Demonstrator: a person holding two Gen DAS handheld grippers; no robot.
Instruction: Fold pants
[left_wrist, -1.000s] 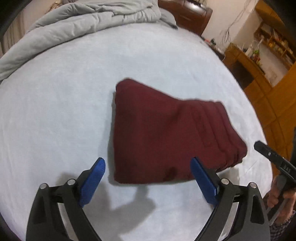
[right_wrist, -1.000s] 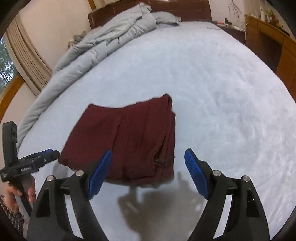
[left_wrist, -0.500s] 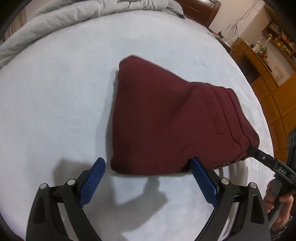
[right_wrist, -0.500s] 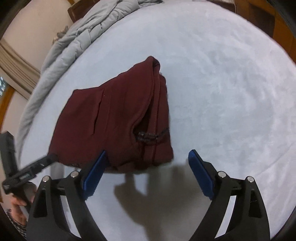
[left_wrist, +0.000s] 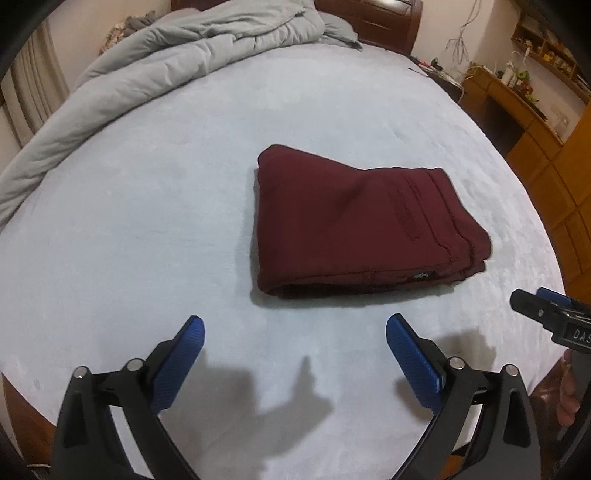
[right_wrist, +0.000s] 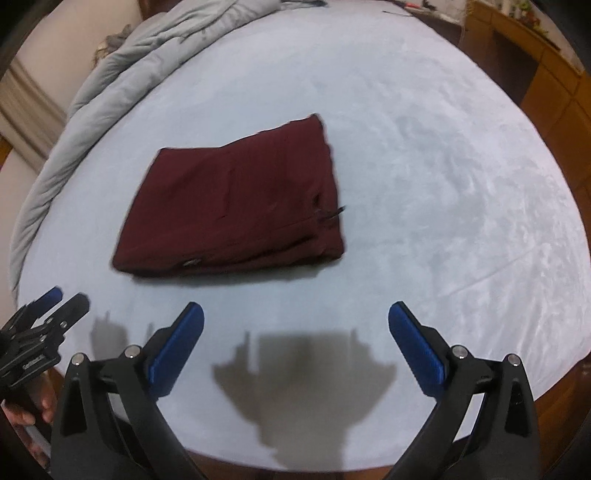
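Backing off from half a second ago, both grippers now hang near the bed's (left_wrist: 155, 192) front edge, clear of the maroon pants (left_wrist: 354, 221), which lie as a compact folded bundle mid-mattress. The left gripper (left_wrist: 295, 347) and right gripper (right_wrist: 295, 332) both stand wide and empty, so folding looks finished. Inner layers are hidden; a small tag and drawstring on the near edge are hard to read. A grey duvet (left_wrist: 155, 62) lies far left.
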